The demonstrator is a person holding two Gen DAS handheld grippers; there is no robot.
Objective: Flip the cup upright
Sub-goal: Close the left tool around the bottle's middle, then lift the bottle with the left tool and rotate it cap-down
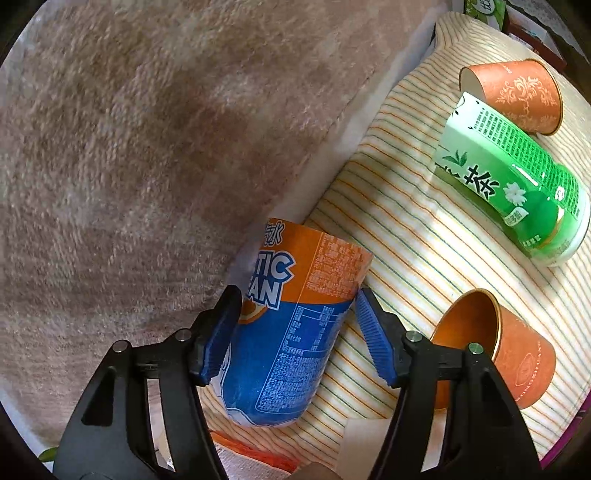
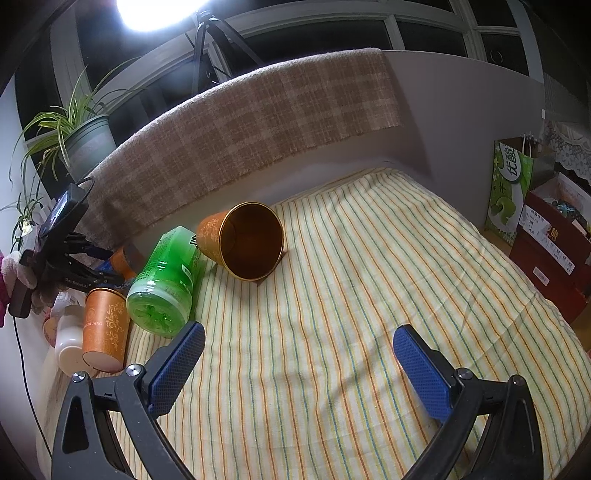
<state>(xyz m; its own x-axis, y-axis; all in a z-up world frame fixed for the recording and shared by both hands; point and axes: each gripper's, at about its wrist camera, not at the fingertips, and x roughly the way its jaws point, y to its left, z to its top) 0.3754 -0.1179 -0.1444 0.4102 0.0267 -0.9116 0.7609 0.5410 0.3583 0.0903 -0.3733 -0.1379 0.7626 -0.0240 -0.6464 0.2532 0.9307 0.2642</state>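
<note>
On the striped cloth [image 2: 332,295], 1 bottle [image 2: 166,280] lies between 2 cups [image 2: 243,240] [image 2: 105,328].

Blown-out lamp glare [image 2: 162,9] overhead, dark fisheye-bent edges, soft motion blur across the blanket [image 1: 147,147].

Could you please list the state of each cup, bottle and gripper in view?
Near cup: on its side.
Far cup: on its side.
Green bottle: lying down.
Blue-orange bottle: between the left jaws.
Left gripper: around the bottle, right pad apart.
Right gripper: open, holding nothing.
</note>
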